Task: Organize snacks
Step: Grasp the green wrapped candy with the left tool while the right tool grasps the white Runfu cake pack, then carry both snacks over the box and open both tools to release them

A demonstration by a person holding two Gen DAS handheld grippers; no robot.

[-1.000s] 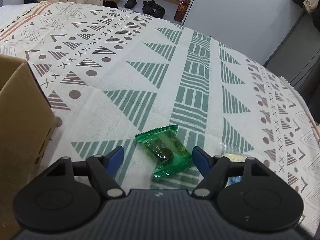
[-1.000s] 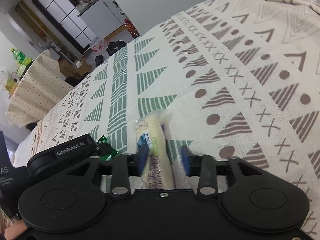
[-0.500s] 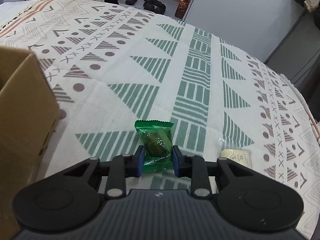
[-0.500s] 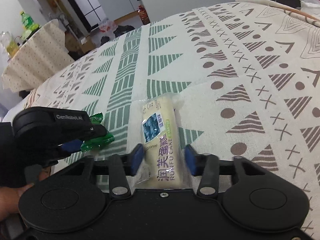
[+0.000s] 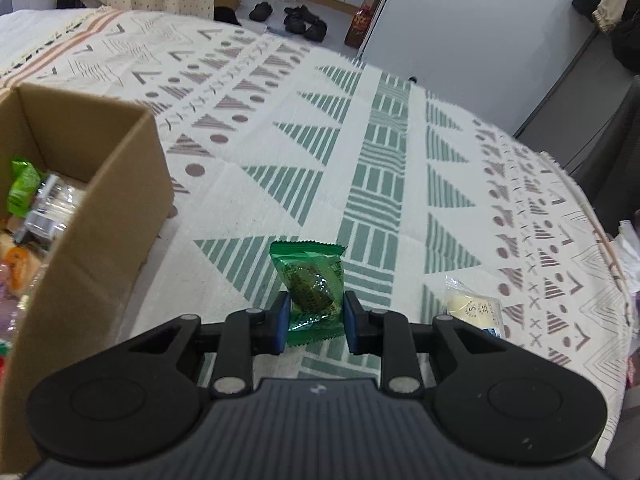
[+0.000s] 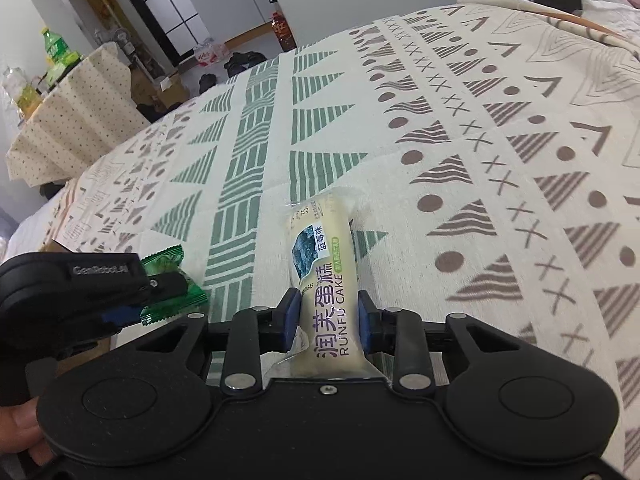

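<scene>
Right tongs [image 6: 328, 320] closing on cake packet [image 6: 326, 280], patterned tablecloth [image 6: 460, 140]

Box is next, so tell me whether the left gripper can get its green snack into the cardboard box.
Probably yes: the left gripper grips the green snack, the cardboard box stands open beside it, and nothing lies between them.

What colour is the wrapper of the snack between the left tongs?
Green snack wrapper, translucent; clearest in the left wrist view.
</scene>
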